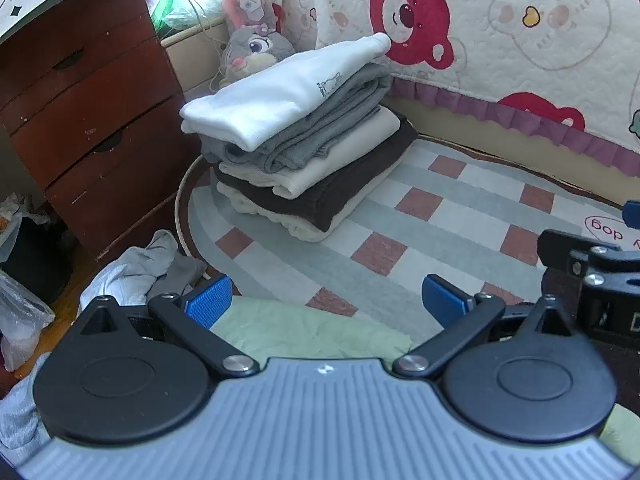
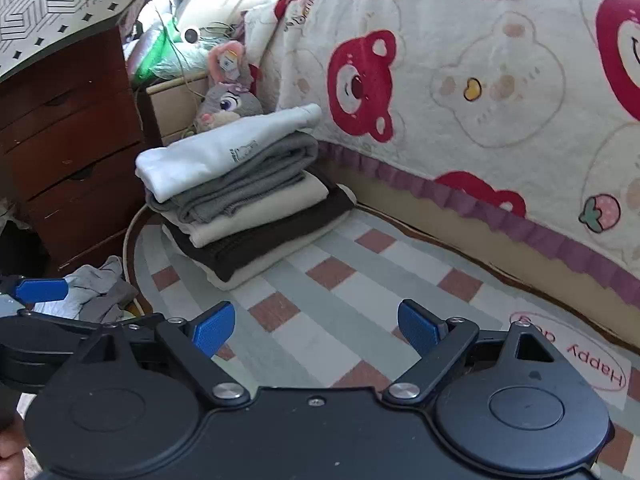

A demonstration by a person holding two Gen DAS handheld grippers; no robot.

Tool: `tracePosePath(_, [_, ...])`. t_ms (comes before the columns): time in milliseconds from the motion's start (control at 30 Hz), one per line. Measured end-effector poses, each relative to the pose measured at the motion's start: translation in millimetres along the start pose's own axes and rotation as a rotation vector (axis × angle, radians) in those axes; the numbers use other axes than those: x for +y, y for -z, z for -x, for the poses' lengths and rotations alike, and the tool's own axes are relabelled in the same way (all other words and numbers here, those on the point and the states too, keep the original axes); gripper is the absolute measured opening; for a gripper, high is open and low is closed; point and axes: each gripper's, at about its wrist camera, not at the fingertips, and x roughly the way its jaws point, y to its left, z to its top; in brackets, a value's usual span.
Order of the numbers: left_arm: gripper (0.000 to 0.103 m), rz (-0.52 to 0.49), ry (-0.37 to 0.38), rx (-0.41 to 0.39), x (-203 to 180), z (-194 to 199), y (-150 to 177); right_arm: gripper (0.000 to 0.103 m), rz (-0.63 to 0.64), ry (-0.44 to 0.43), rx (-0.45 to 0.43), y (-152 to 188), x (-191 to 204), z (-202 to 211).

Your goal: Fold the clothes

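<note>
Hovering with both grippers' fingers spread and empty, left gripper over a pale green garment, probably thin and floppy; pinch a hem corner.

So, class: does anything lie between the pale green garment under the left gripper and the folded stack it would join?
Nothing visible does. Only bare checked rug separates the green garment from the folded stack.
</note>
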Motion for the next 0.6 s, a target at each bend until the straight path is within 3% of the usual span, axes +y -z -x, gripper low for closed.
tracePosePath(167, [0.103, -0.016, -0.015, 0.013, -6.2, -4.5, 4.5, 0.091, 0.03, 0.063, 0.012, 3.9, 4.5, 0.0])
tracePosePath(467, [0.103, -0.014, -0.011, 0.003, -7.7, -1.0, 5.8, 0.091, 0.029, 0.094, 0.013, 5.6, 2.0, 2.1])
tracePosePath(600, [0.103, -0.027, -0.006, -0.006, -8.9, 2.0, 6.1, 0.091, 0.109, 0.176, -0.002, 6.9, 11.1, 3.6])
